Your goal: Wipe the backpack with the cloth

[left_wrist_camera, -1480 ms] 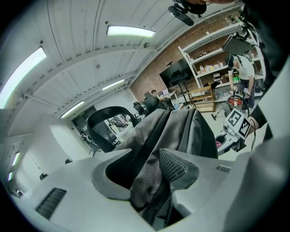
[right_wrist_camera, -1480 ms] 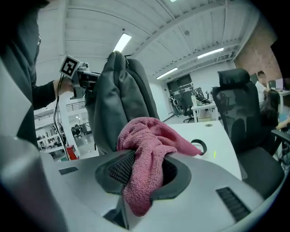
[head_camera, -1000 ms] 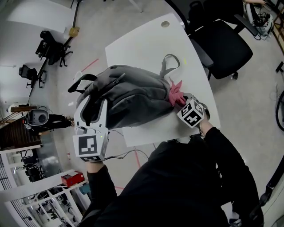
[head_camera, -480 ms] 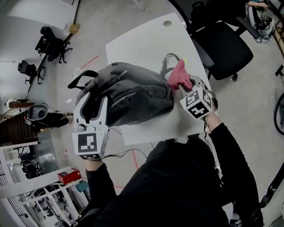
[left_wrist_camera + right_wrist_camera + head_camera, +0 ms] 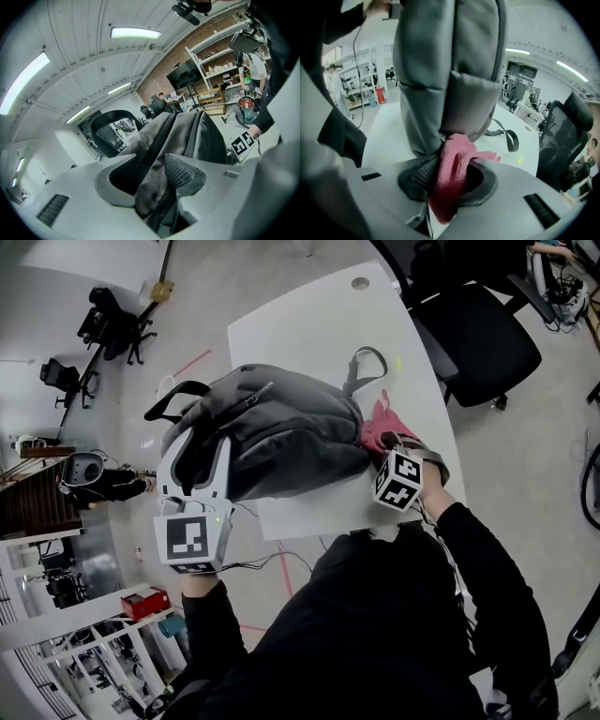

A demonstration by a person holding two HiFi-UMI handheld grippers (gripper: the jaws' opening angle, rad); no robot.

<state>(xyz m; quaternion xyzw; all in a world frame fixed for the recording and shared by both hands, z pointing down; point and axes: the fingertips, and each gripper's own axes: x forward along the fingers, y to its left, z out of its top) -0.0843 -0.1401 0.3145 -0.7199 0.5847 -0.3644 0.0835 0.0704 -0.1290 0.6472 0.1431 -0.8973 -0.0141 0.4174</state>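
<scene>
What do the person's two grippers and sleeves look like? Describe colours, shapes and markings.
Left gripper and right gripper: pale grey plastic, two broad jaws with dark ribbed pads, and a cube of black-and-white square markers each. Thin cables trail from the left one. Sleeves are black.

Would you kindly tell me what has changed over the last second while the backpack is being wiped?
The right tongs, shut on the pink cloth, swept up the backpack towards its strap, then came back towards the near edge of the white table. The left tongs stayed clamped on the backpack's fabric, and the backpack kept its place.
</scene>
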